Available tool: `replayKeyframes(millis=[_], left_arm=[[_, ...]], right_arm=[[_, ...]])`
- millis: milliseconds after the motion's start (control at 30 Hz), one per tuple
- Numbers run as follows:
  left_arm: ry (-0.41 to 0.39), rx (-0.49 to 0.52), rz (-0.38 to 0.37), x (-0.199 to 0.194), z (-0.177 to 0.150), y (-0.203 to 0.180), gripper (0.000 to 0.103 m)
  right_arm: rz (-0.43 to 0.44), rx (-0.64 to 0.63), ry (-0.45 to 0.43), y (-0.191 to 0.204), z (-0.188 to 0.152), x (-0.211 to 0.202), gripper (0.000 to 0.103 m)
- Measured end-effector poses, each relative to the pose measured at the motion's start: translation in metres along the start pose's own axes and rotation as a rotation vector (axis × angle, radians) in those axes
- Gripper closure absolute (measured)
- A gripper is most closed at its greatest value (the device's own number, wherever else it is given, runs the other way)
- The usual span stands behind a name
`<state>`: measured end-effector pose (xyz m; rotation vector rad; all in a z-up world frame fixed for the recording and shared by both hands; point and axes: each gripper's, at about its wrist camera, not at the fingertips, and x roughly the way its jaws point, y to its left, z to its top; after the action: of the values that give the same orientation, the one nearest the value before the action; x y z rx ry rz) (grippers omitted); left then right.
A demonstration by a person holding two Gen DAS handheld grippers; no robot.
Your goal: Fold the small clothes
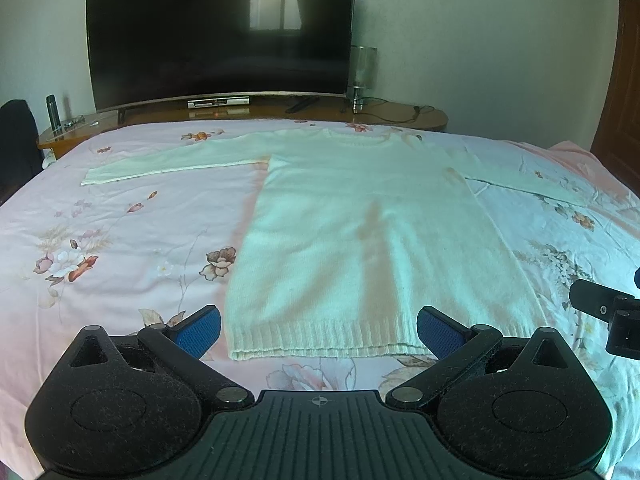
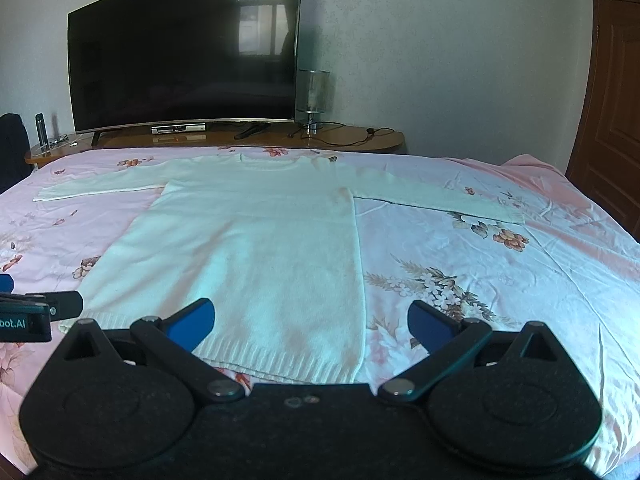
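Note:
A white knit long-sleeved sweater lies flat on the bed, sleeves spread to both sides, ribbed hem nearest me; it also shows in the right wrist view. My left gripper is open and empty, its blue pads straddling the hem just above its left part. My right gripper is open and empty, over the hem's right corner. Each gripper's edge shows in the other view: the right gripper and the left gripper.
The bed has a pink floral sheet. Behind it a wooden sideboard carries a large dark TV, a set-top box, a small lamp with cables, and a dark bottle. A brown door stands at right.

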<state>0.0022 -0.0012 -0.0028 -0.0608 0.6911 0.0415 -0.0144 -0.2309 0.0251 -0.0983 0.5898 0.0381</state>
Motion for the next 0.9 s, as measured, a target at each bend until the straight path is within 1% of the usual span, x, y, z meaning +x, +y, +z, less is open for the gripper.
replayKeyframes(millis=[900], left_arm=[[0.004,0.0,0.006,0.0004,0.0011,0.0021,0.0]], right_arm=[[-0.008,-0.001,-0.008,0.0013,0.0001,0.0002,0.0]])
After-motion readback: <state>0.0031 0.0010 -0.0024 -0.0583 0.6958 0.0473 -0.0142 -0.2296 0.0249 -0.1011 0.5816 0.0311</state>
